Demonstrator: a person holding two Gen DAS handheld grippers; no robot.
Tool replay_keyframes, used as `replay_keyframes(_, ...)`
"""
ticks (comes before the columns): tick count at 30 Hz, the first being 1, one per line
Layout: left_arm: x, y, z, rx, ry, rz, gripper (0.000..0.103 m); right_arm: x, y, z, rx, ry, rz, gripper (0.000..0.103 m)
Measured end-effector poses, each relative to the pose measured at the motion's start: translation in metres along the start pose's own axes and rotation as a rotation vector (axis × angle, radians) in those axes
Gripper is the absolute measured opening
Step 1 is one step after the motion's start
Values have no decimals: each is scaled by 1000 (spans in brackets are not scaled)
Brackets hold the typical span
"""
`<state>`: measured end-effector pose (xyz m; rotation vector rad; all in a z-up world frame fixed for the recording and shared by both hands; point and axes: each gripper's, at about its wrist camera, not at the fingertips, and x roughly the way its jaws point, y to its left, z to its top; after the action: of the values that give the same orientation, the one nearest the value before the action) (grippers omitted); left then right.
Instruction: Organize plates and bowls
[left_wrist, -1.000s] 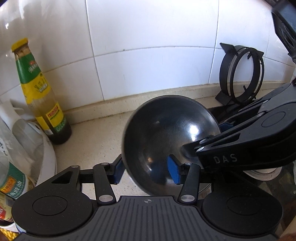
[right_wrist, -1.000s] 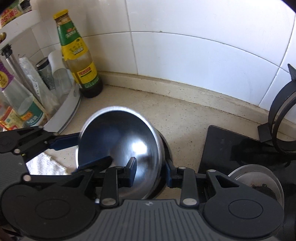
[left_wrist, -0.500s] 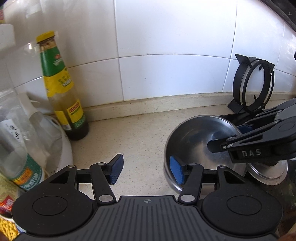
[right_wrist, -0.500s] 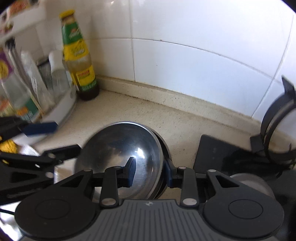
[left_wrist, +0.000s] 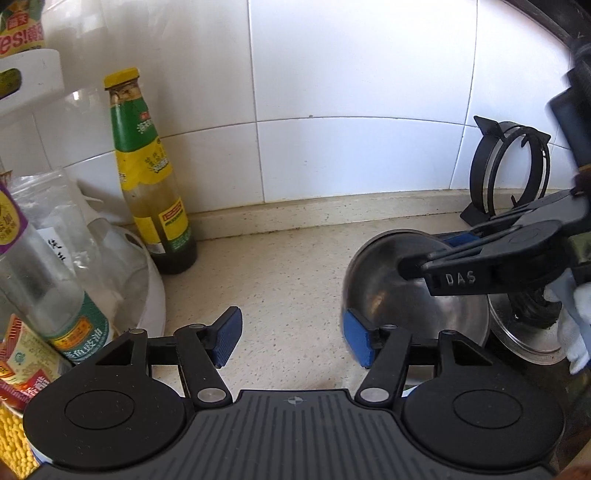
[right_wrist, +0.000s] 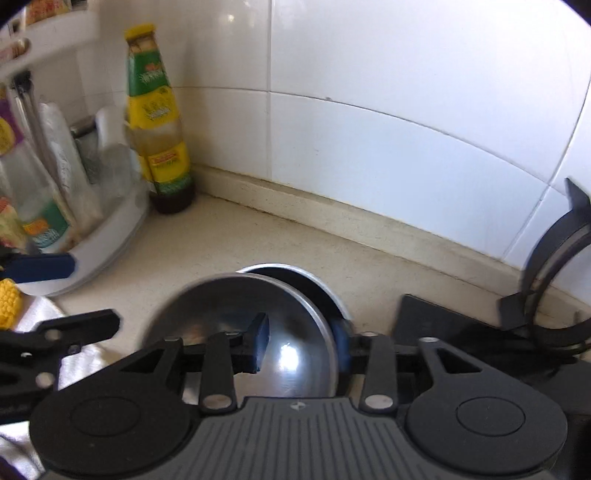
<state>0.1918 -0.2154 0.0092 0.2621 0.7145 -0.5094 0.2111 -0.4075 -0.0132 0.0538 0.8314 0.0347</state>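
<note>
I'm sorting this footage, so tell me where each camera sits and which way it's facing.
Left wrist: on the left tool, angled down at the counter and tiled wall; its empty jaws, just opening, show, plus the right tool over the steel bowl.
Right wrist: on the right tool, angled down at the bowl; its jaws, just opening, straddle the rim without pressing; the left tool shows at left.
Shared: bowl, sauce bottle, black ring stand.
</note>
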Motion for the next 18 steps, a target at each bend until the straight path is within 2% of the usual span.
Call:
replay_keyframes(2,1,1,0,-7,0,1,69,-1,-23,-1,168,-21,95,49)
replay_keyframes(5,6,2,0,-16,15,-3,69,-8,-37,-1,211,-101,132,50)
replay_keyframes(7,10,0,0,-11,22,-2,69,-10,-53,-1,316,-119,220,51)
replay_keyframes(8,13,-1,0,-8,26,-5,69,-7,-57,0,328,-105,221,50)
replay_keyframes(10,20,-4,-1,-13,44,-12,68,-5,-56,1,289,-103,152,50)
replay_keyframes(13,33,-11,-1,-8,68,-48,69,-15,-65,0,334,-181,201,49)
replay_keyframes(16,43,-18,-1,4,88,-57,67,-22,-71,2,314,-243,119,50)
replay_keyframes(18,50,-19,0,9,99,-63,67,-13,-68,2,247,-204,41,50)
